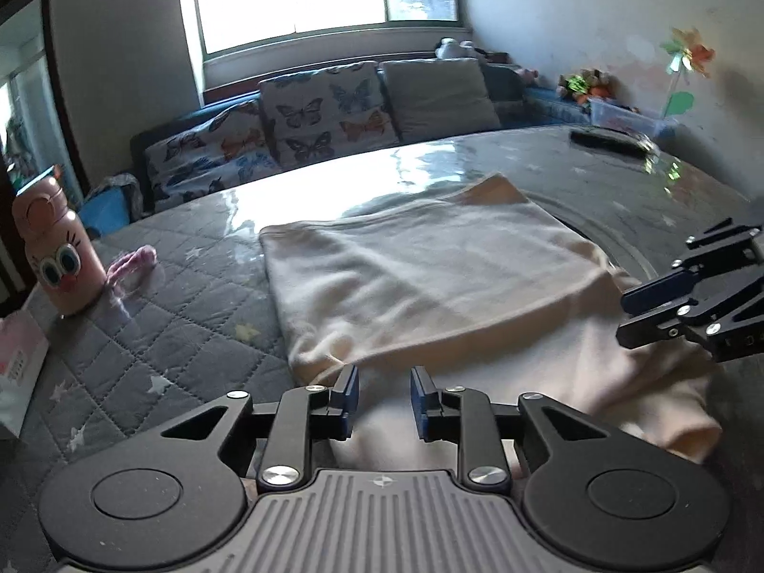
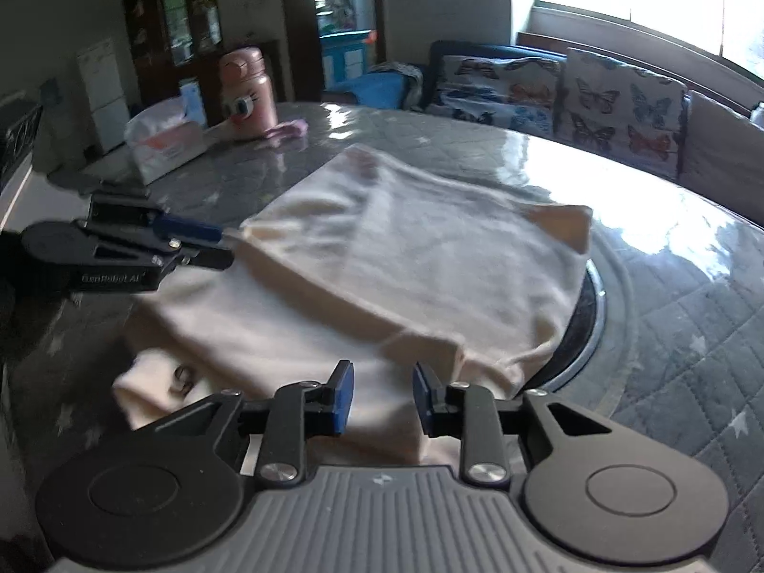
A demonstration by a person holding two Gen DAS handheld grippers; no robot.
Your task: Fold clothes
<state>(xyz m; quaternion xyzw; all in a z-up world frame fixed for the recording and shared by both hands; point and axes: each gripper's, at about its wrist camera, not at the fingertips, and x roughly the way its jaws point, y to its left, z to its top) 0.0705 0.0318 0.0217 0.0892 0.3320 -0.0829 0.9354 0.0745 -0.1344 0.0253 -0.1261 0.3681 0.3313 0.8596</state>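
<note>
A cream garment lies partly folded on the grey quilted table cover, its top layer doubled over the lower part. My left gripper is open and empty, just above the garment's near left edge. My right gripper is open and empty over the garment's near edge. In the right wrist view the garment fills the middle and the left gripper sits at its left corner. The right gripper shows at the right in the left wrist view.
A pink bottle and a small pink cloth stand at the table's left. A tissue pack lies beyond them. A dark turntable rim peeks out under the garment. A sofa with butterfly cushions stands behind the table.
</note>
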